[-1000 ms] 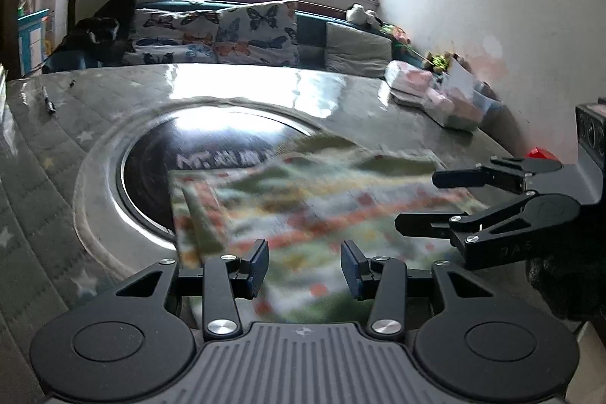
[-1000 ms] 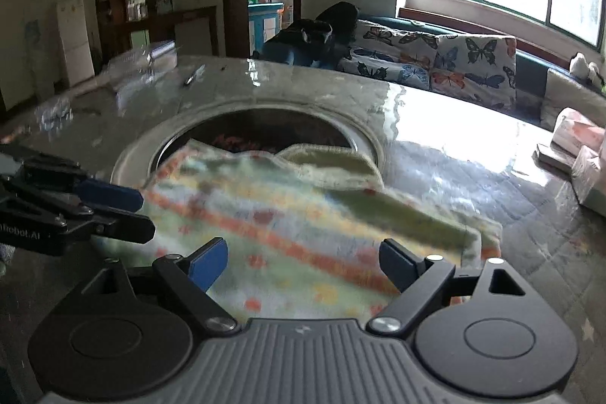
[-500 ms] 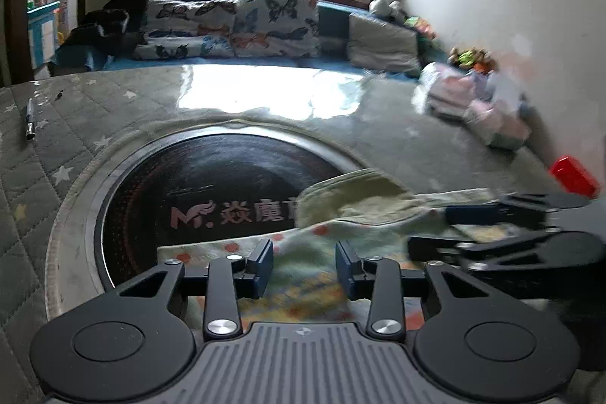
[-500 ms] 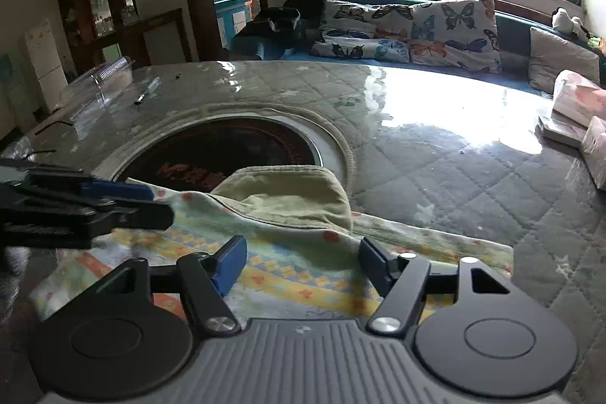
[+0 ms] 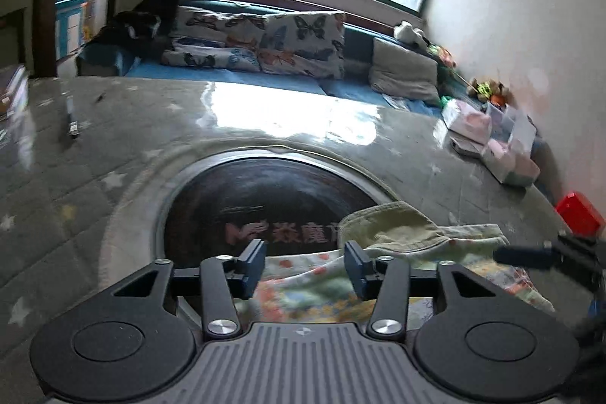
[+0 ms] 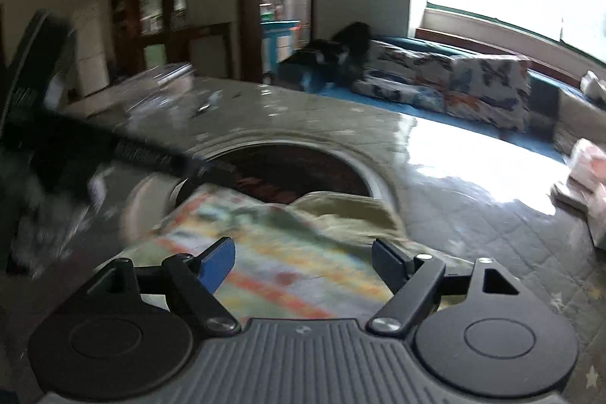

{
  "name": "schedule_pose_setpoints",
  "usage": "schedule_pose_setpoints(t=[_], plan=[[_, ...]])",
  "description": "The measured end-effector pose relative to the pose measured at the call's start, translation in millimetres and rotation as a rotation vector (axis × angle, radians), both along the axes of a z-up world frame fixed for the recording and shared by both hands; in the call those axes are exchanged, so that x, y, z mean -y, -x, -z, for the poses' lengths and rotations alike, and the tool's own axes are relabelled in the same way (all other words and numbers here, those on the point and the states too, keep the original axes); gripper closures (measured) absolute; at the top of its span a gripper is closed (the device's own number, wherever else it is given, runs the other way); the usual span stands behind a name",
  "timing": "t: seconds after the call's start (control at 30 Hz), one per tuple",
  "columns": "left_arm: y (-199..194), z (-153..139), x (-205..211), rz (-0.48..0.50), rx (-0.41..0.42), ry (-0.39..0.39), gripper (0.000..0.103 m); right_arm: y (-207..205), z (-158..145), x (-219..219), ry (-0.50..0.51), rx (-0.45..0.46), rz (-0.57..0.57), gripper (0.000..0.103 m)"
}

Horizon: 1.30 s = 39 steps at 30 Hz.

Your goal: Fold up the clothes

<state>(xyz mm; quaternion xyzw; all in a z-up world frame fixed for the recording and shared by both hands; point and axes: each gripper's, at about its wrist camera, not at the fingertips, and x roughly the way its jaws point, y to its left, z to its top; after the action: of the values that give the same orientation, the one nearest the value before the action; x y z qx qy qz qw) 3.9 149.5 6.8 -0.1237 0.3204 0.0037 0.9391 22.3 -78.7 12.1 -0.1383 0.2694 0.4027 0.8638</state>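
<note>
A colourful patterned garment (image 5: pixel 325 286) with a pale green lining flap (image 5: pixel 386 222) lies flat on the quilted table, partly over the round black hotplate (image 5: pixel 265 199). My left gripper (image 5: pixel 306 265) is open and empty just above the garment's near edge. My right gripper (image 6: pixel 303 262) is open and empty over the garment (image 6: pixel 272 252), whose green flap (image 6: pixel 348 211) lies ahead. The right gripper's fingers (image 5: pixel 530 256) show at the right of the left wrist view. The left gripper (image 6: pixel 113 150) shows blurred at the left of the right wrist view.
A pen (image 5: pixel 72 124) lies on the table at the far left. Plastic boxes and packets (image 5: pixel 492 139) and a red box (image 5: pixel 579 214) stand at the right edge. A sofa with butterfly cushions (image 5: pixel 265 44) runs behind the table.
Both grippers have pulled back and up from the garment. The left gripper's jaws have opened wider. The garment lies still with its green flap folded over.
</note>
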Motion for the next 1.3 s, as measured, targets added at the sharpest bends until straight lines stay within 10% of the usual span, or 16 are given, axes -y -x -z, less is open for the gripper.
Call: schedule_pose_setpoints(t=[0.53,0.87,1.3], plan=[[67.6,17.8,-47.3,-0.163,-0.067,0.153,0.04,90.7,28.0,-93.1,0.203,0.069,-0.398,0.049],[65.4,26.1,-49.6,-0.168,-0.091,0.367,0.037,75.6,23.9,-85.0,0.127,-0.018,-0.309,0.083],[40.9,30.9,-32.7,-0.176,-0.142,0.541,0.039,57.9,-7.4,-49.3,-0.054,-0.084,-0.248,0.09]])
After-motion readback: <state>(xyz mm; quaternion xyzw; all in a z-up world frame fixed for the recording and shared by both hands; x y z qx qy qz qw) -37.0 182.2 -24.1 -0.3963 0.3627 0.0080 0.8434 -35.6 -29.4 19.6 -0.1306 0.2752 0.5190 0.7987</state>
